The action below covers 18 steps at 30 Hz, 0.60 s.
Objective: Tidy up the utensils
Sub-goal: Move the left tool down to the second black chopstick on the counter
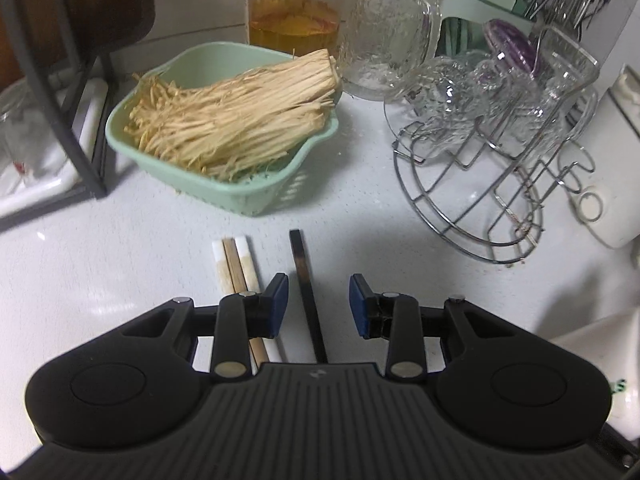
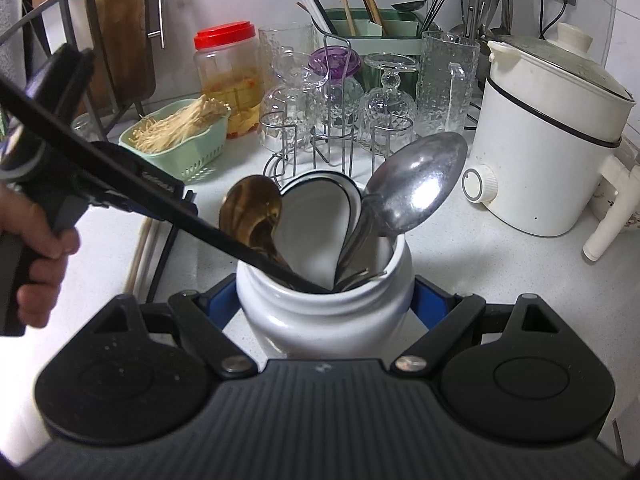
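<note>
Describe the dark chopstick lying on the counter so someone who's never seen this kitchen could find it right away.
Start at the pale green plastic basket of dried noodles on the white countertop. Just in front lie three pale chopsticks side by side. The black chopstick lies alone to their right, the only dark one.

Left hand-held gripper (image 1: 319, 304): my jaws stand apart over the worktop (image 1: 120, 264), gripping nothing.
Black chopstick (image 1: 306, 284): lies between them.
Pale chopsticks (image 1: 236, 264): just left, side by side.
Green basket (image 1: 224, 184): beyond, holding dried strands.
</note>
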Each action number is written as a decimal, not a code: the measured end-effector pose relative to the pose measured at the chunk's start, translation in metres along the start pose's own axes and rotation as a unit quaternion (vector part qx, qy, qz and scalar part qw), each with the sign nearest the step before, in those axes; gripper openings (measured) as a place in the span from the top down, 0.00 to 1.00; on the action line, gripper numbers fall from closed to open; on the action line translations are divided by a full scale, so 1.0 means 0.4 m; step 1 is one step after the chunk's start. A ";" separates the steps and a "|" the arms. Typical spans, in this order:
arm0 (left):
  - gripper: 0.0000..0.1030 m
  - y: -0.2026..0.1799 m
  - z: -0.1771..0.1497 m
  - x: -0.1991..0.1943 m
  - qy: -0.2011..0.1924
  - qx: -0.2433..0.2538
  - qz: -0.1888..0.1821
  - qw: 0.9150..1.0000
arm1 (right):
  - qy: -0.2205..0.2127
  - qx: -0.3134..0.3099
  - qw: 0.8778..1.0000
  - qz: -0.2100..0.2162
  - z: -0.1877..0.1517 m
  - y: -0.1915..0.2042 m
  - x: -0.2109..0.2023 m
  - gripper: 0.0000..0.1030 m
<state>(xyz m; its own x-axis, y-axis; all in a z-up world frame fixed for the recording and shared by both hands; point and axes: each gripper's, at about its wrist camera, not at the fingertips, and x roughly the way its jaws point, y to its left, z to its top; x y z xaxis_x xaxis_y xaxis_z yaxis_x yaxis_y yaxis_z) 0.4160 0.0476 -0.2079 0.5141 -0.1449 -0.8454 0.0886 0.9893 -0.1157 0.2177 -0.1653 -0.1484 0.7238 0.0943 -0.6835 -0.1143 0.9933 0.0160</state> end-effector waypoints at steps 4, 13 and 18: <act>0.65 -0.004 0.010 0.022 0.004 0.010 0.014 1.000 | 0.000 -0.004 1.000 -0.001 0.000 0.000 0.001 0.12; 0.67 -0.039 0.050 0.055 0.025 0.042 0.039 0.998 | 0.008 -0.013 1.000 0.001 0.006 0.001 0.007 0.12; 0.88 -0.041 0.071 0.067 0.032 0.049 0.030 0.998 | 0.010 -0.018 1.000 -0.001 0.006 0.004 0.010 0.12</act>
<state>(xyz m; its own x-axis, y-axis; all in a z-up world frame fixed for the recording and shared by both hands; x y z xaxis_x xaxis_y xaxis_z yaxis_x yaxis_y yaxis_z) 0.4524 0.0270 -0.2138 0.4658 -0.0803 -0.8812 0.1433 0.9896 -0.0144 0.2221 -0.1632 -0.1492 0.7105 0.0907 -0.6978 -0.1379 0.9904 -0.0118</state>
